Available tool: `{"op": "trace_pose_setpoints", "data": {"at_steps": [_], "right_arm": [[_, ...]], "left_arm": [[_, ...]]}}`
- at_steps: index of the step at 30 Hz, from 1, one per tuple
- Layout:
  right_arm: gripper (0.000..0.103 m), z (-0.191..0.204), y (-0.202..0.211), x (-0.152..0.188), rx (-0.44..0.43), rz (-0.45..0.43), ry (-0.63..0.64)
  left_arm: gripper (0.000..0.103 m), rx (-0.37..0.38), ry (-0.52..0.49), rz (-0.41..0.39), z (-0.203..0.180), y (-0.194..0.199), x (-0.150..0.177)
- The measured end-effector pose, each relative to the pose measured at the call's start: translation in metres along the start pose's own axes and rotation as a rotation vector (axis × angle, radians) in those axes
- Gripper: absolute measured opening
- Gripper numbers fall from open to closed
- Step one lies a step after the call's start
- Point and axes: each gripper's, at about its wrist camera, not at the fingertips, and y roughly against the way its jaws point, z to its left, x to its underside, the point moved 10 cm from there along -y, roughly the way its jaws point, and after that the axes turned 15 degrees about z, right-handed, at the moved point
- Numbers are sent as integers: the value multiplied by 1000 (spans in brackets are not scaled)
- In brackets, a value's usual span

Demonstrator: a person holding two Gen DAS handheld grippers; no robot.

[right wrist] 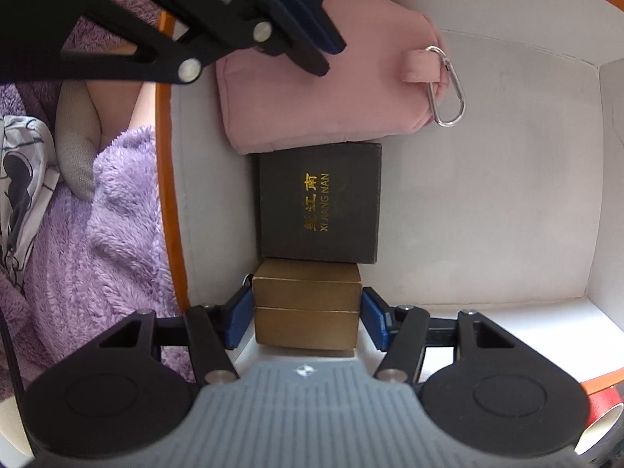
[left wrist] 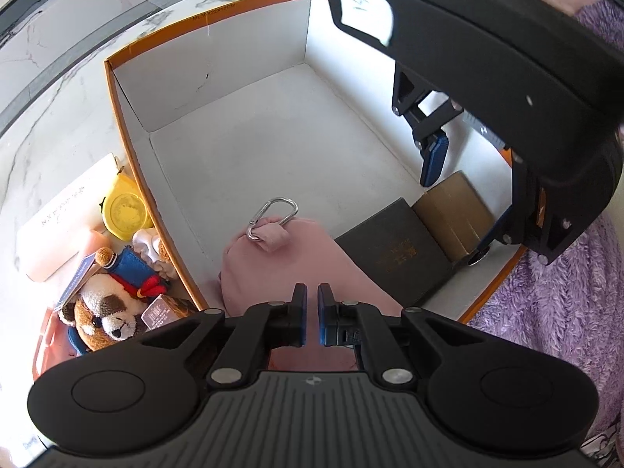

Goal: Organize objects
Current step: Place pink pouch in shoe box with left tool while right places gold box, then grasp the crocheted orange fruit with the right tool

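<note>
Brown cardboard box point(right wrist: 306, 314) sits between the right gripper point(right wrist: 306, 319)'s spread blue jaws, pads just beside its sides; whether they grip cannot be told. It touches the black Xijiangnan box point(right wrist: 319, 202), itself against the pink pouch point(right wrist: 312, 93) with carabiner point(right wrist: 448, 85), inside the orange-rimmed storage box point(left wrist: 128, 163). Left gripper point(left wrist: 311, 318) hovers over the pouch, jaws nearly clenched, empty.

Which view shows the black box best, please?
The right wrist view: the black box lies flat mid-frame, its gold lettering readable. The left wrist view shows it smaller and at an angle, lettering faint.
</note>
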Motion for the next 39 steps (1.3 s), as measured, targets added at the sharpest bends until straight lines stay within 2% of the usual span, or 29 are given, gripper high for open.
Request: {"op": "trace_pose_setpoints", "data": {"at_steps": [2,7,9,12,16,18,20,23,26,29,33,37,39], "right_arm": [[67,0,2,4,6,0,-9],[67,1,22,15,69,-45,-49],[58,1,35,18,99,-89,-76],[55,1,65,20,154,-210,-137],[54,13,109,12,213,-420,-237],[48,26,127,6,228,-521,-283],[46,45,149,-7,202,-651,-324],[45,74,161,-20,137,-817,-425],[44,93,155,-36,86,-923,-557],[43,111,136,-54,67,-976,-683],[42,122,91,-88,-31,-1002,-827],[43,107,52,-110,-124,-994,-982],[44,99,36,-124,-172,-970,-1022]], "left_arm": [[9,1,8,-8,0,1,0],[11,15,32,-111,3,27,6],[11,22,55,-159,6,42,11],[11,8,116,-227,19,68,20],[11,-9,223,-321,39,103,50],[11,-4,268,-353,46,114,69],[11,-3,313,-373,47,126,89],[11,-15,366,-388,47,124,119],[11,-19,423,-403,46,109,141],[16,-11,486,-387,46,90,162],[16,14,551,-360,48,66,186],[20,-12,578,-340,48,44,202],[21,-31,591,-339,50,36,207]]}}
